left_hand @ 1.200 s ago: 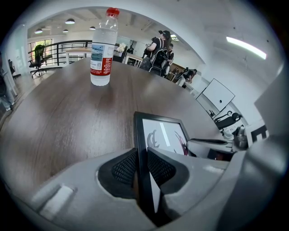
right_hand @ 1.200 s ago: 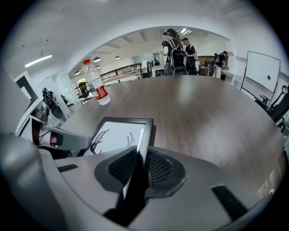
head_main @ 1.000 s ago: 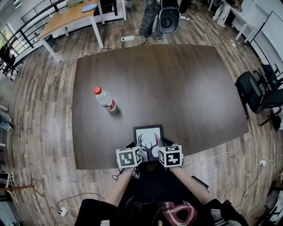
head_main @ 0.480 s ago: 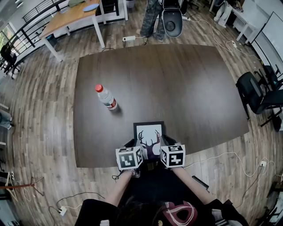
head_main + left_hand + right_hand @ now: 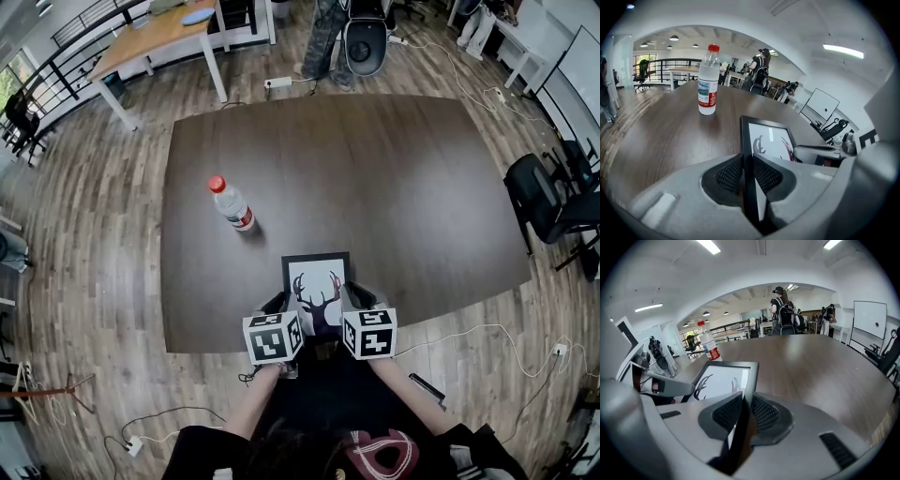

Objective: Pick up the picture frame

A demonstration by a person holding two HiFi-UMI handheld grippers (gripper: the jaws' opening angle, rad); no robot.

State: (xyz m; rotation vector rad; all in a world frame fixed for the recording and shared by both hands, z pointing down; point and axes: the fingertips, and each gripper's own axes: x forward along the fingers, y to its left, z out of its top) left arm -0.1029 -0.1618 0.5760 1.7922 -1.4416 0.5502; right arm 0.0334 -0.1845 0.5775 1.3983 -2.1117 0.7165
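Note:
A black picture frame (image 5: 316,281) with a white deer-antler print hangs over the near edge of the dark table (image 5: 375,178), held by both grippers. My left gripper (image 5: 284,305) is shut on the frame's left rail (image 5: 747,159). My right gripper (image 5: 349,300) is shut on its right rail (image 5: 749,390). In the left gripper view the print (image 5: 771,143) faces up and to the right, and the right gripper's jaw (image 5: 820,152) shows across it. In the right gripper view the print (image 5: 719,380) lies to the left.
A clear water bottle (image 5: 231,204) with a red cap stands on the table's left half, also seen as a bottle (image 5: 708,79) beyond the frame. Black office chairs (image 5: 548,197) stand at the right. A wooden desk (image 5: 159,37) and a standing person (image 5: 323,33) are beyond the far edge.
Both grippers have risen with the picture frame in them. The frame now shows higher and farther up the table in the head view. The bottle has not moved on the table.

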